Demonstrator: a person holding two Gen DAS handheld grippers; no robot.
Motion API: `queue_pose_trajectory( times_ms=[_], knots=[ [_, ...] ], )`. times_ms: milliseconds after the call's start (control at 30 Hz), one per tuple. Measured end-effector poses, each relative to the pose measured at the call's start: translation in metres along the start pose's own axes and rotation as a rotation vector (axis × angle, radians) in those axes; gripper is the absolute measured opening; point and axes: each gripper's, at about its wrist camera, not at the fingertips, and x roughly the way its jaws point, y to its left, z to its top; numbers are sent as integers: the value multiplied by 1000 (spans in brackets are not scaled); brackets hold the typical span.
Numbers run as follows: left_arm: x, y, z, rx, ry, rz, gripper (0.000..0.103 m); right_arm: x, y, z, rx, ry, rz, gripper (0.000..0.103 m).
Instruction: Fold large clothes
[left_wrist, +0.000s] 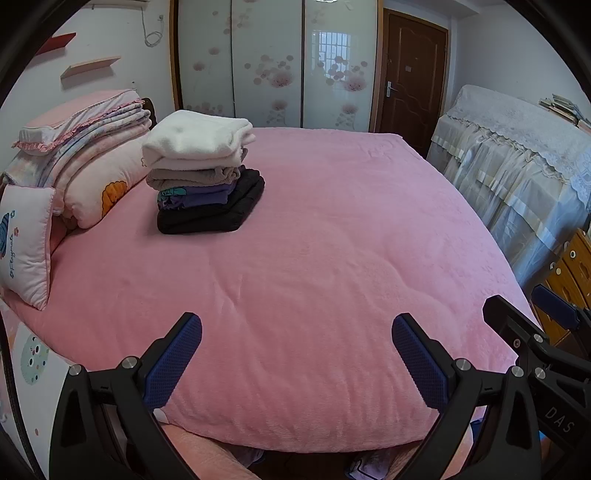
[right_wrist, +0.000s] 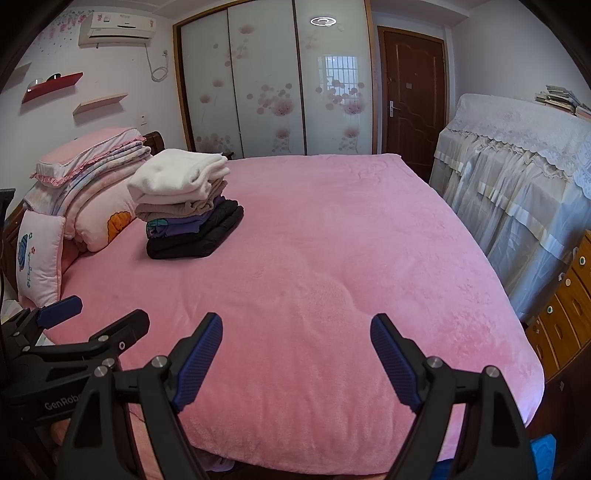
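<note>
A stack of folded clothes (left_wrist: 205, 173) sits on the pink bed (left_wrist: 314, 258) at the far left, white on top, then beige, purple and black. It also shows in the right wrist view (right_wrist: 184, 206). My left gripper (left_wrist: 295, 325) is open and empty above the bed's near edge. My right gripper (right_wrist: 295, 325) is open and empty beside it. The right gripper also shows at the right of the left wrist view (left_wrist: 524, 299), and the left gripper at the left of the right wrist view (right_wrist: 107, 310). No unfolded garment is in view.
Folded quilts and pillows (left_wrist: 81, 147) lie at the bed's head on the left. A lace-covered cabinet (left_wrist: 517, 162) and wooden drawers (right_wrist: 565, 299) stand to the right. Wardrobe doors (left_wrist: 277, 62) and a brown door (left_wrist: 410, 77) are behind.
</note>
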Motion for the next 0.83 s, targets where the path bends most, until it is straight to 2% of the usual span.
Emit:
queue_pose_trajectory(
  times_ms=[833],
  knots=[
    [5,3,-1,3,10,-4,102,0,0,0,1,0,2,83]
  ],
)
